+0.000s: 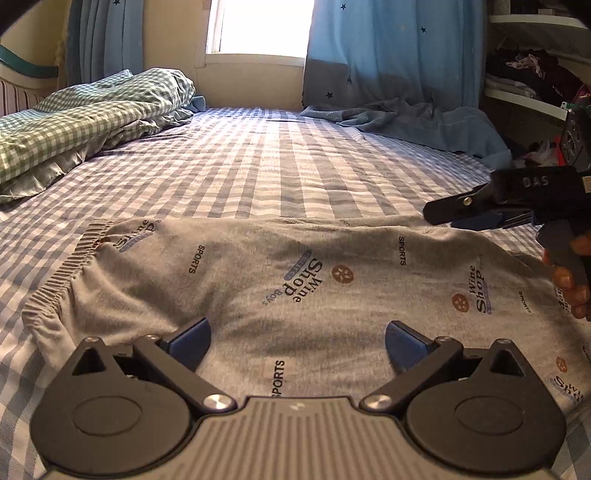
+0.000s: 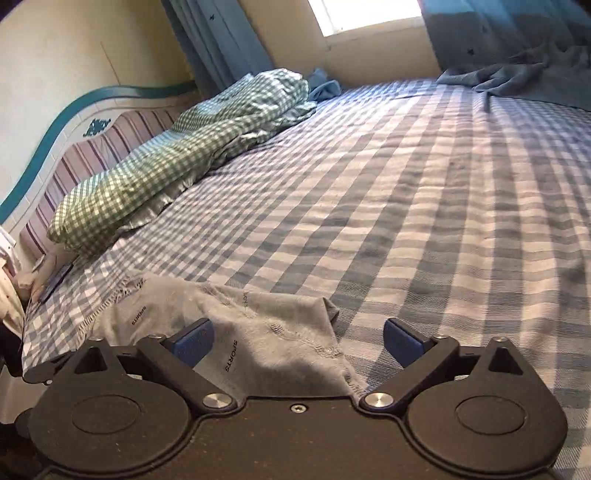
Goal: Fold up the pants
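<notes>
Grey printed pants lie flat across the checked bed sheet, with the elastic waistband at the left. My left gripper is open and empty, just above the near part of the pants. My right gripper is open over a corner of the pants, its left pad above the cloth. In the left wrist view the right gripper hovers at the right, over the pants' far edge, held by a hand.
A green checked quilt is bunched at the left by the headboard. A blue blanket lies at the far right under the curtains. Shelves with clothes stand at the right. A window is behind.
</notes>
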A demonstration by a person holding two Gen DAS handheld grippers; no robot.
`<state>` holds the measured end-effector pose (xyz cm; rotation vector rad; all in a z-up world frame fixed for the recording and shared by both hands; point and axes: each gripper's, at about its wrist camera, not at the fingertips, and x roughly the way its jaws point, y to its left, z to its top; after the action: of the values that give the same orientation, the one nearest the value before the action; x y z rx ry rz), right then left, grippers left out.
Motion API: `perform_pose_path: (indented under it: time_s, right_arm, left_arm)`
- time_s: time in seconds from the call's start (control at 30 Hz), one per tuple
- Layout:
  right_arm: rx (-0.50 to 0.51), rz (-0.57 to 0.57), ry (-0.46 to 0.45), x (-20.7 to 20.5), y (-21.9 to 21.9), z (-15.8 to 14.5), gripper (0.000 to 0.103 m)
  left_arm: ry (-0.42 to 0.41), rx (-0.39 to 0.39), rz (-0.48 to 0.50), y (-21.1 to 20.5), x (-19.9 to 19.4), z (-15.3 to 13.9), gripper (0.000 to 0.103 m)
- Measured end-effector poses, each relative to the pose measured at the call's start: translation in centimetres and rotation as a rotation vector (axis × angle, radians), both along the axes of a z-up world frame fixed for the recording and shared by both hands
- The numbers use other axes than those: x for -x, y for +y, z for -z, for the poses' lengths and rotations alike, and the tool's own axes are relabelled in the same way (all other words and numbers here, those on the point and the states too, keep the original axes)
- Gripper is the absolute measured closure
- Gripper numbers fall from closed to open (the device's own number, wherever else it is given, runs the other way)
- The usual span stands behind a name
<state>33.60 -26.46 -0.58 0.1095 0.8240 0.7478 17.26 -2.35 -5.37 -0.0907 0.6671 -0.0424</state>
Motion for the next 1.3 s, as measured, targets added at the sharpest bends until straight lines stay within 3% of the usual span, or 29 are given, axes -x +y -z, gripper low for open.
perform_pose_path:
  time_s: [0.07, 0.13, 0.27, 0.4, 0.47, 0.57, 0.83, 1.07, 1.17, 1.3]
  right_arm:
    - [0.038, -0.017, -0.028, 0.5, 0.9, 0.1, 0.041]
    - [0.046, -0.015, -0.051, 1.3, 1.2, -0.1, 0.056]
    - [0.045, -0.025, -0.057, 2.9, 0.8, 0.1, 0.067]
    - [0.049, -0.052, -0.046, 3.9, 0.8, -0.2, 0.059]
    - [0.017, -0.048, -0.007, 3.6, 0.7, -0.2, 0.046]
    - [-0.056, -0.018, 0.082, 2.1, 0.3, 0.1, 0.035]
    - [-0.319, 0.117, 0.428, -4.4, -1.5, 2.5, 0.031]
    - [-0.319, 0.075, 0.537, -4.5, -3.2, 2.6, 0.030]
    - [-0.334, 0.036, 0.544, -4.3, -3.0, 2.2, 0.030]
    - [-0.420, 0.019, 0.549, -5.3, -2.4, 1.8, 0.026]
  left_arm:
    - [-0.002, 0.002, 0.000, 0.0, 0.1, 0.0, 0.000]
    - [-0.002, -0.004, 0.000, -0.1, 0.1, 0.0, 0.000]
    - [0.006, -0.027, -0.002, -0.5, 0.0, 0.0, 0.000]
    - [0.013, -0.053, -0.001, -0.8, 0.0, 0.0, 0.000]
    - [0.014, -0.055, -0.001, -0.8, 0.0, 0.0, 0.000]
    - [0.013, -0.051, -0.001, -0.8, 0.0, 0.0, 0.000]
    - [0.012, -0.045, -0.001, -0.9, -0.1, 0.0, 0.000]
    - [0.009, -0.035, -0.001, -0.7, -0.1, 0.0, 0.000]
    - [0.010, -0.039, -0.001, -0.7, -0.1, 0.0, 0.000]
    - [0.010, -0.037, -0.001, -0.6, -0.1, 0.0, 0.000]
